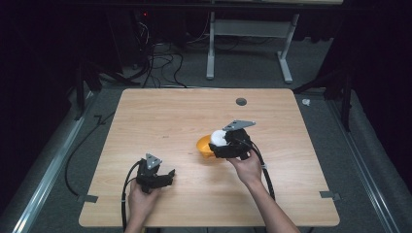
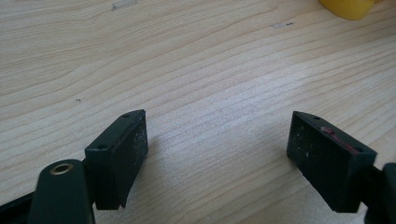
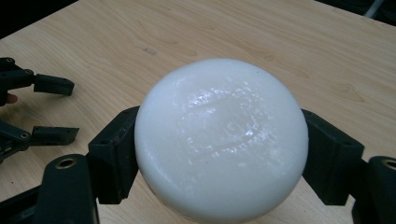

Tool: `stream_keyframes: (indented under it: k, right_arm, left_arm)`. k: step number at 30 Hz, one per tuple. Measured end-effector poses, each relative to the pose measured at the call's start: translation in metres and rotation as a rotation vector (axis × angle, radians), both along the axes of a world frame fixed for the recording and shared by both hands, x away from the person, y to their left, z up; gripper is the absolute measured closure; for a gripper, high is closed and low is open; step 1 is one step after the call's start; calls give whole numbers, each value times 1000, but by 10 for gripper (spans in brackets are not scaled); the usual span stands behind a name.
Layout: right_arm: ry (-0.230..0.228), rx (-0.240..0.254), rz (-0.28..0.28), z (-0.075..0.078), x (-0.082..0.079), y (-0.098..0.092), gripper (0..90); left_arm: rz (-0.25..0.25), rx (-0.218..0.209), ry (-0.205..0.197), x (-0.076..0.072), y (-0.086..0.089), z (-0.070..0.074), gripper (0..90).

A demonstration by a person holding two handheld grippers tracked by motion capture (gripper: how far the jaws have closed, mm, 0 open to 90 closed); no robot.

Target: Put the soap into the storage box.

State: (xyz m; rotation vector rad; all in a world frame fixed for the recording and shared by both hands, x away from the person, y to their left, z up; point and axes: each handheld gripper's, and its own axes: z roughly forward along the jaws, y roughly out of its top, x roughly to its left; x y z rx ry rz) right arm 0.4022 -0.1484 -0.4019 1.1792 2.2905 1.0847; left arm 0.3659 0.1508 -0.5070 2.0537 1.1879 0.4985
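Two black fingers of the right gripper (image 3: pixel 219 154) clench a glossy white dome (image 3: pixel 220 140); left gripper (image 2: pixel 217 154) gapes above woodgrain.

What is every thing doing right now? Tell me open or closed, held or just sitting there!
left gripper: open, jaws wide apart, nothing between them, low over the table.
right gripper: shut on the white round object, a jaw on each side.
white round object: held, lifted above the table.
yellow bowl: sitting upright on the table, partly behind the right gripper.
table: flat, bare wood.
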Motion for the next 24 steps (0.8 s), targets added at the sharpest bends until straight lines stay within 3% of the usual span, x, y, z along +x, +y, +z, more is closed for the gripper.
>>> stream_keyframes:
  k: [24]
  right_arm:
    - [53, -38, -6, -23, 26, 14, 243]
  left_arm:
    - [-2, 0, 0, 0, 0, 0, 208]
